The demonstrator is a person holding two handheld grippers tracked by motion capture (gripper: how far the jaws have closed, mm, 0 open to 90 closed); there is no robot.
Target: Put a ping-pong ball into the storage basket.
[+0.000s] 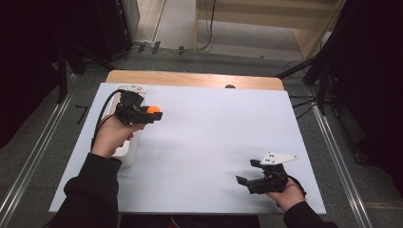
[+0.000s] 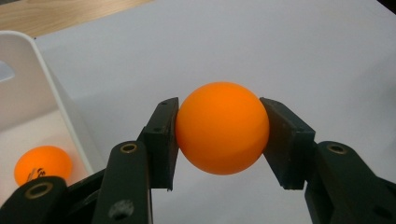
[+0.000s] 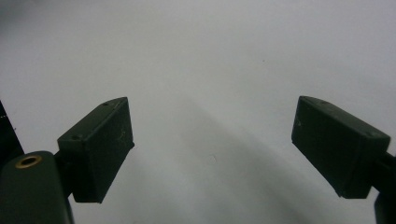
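My left tongs (image 2: 219, 135) squeeze an orange ball (image 2: 222, 127) tight, up in the air just beside the white bin (image 2: 44, 88). One more orange ball (image 2: 42, 164) sits inside that bin on its floor. My right tongs (image 3: 212, 154) are wide apart with nothing between them, low over the white worktop (image 1: 214, 137).

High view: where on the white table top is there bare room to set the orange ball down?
The wide middle of the white table top, between the left gripper holding the orange ball and the open right gripper, is bare. The far right corner is bare too. The left edge is crowded by the white bin with another ball.
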